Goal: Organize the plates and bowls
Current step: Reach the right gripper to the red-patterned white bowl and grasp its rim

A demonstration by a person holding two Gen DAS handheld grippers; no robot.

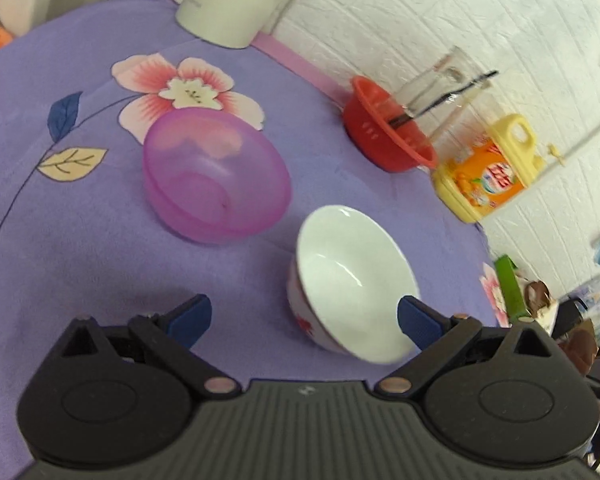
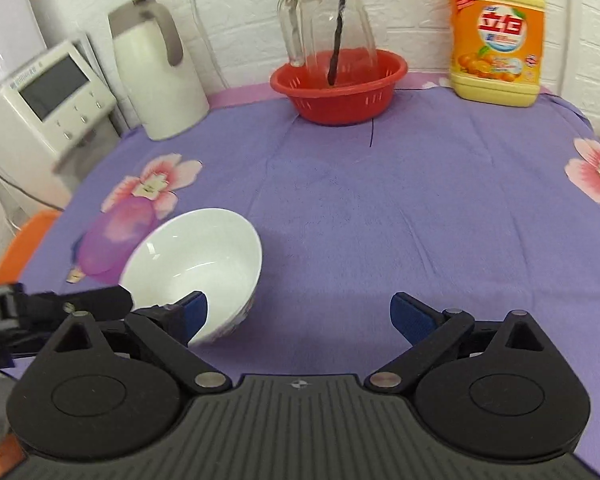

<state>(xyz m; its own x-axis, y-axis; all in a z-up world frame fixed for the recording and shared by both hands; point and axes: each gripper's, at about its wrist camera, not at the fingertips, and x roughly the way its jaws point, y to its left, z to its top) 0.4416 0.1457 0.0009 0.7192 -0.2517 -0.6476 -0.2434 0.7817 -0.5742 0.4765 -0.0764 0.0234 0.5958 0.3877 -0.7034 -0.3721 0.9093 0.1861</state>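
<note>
table: purple floral tablecloth [image 2: 340, 200] | pink bowl [image 1: 216, 176] and white bowl [image 1: 352, 276] stand side by side, unstacked, so judged barely begun; no plates seen | left gripper [image 1: 304, 320] jaws wide, white bowl partly between | right gripper [image 2: 300, 312] jaws wide, empty | detergent jug [image 2: 498, 36] label: Chinese characters, unread

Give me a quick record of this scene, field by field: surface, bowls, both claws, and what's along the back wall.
surface: purple floral tablecloth
white bowl: tilted, empty
pink bowl: translucent, empty, beside white bowl
left claw: open, one finger by the white bowl's rim
right claw: open, holding nothing
back wall: white kettle, red colander holding glass pitcher, detergent jug
</note>
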